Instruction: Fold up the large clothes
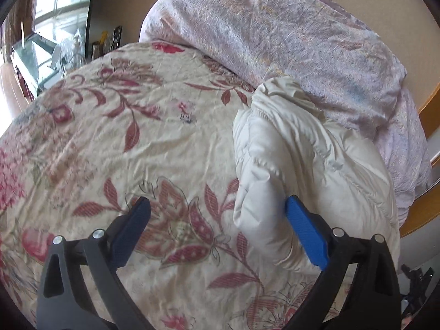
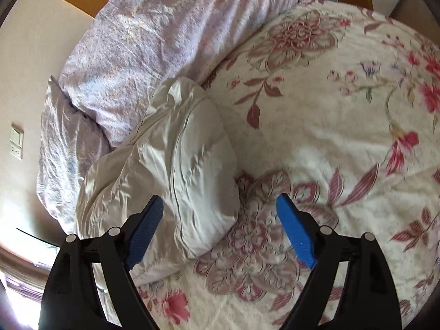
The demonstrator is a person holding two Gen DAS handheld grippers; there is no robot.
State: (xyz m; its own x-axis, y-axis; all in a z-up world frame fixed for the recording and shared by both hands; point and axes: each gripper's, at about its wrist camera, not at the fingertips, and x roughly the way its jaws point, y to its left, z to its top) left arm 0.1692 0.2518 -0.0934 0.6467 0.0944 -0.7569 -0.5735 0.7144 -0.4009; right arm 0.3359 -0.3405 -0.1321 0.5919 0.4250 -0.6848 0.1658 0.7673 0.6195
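Left gripper and right gripper gape wide, empty, above folded white jacket.

Daylight enters from the window, which is overexposed. Away from the window the bedspread looks softly lit, slightly blurred, and curved toward the dark frame edges.

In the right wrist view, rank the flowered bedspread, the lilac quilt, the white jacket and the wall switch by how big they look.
1. Flowered bedspread, largest.
2. Lilac quilt.
3. White jacket; it lies nearer the camera, so its place against the quilt is unsure.
4. Wall switch, smallest by far.
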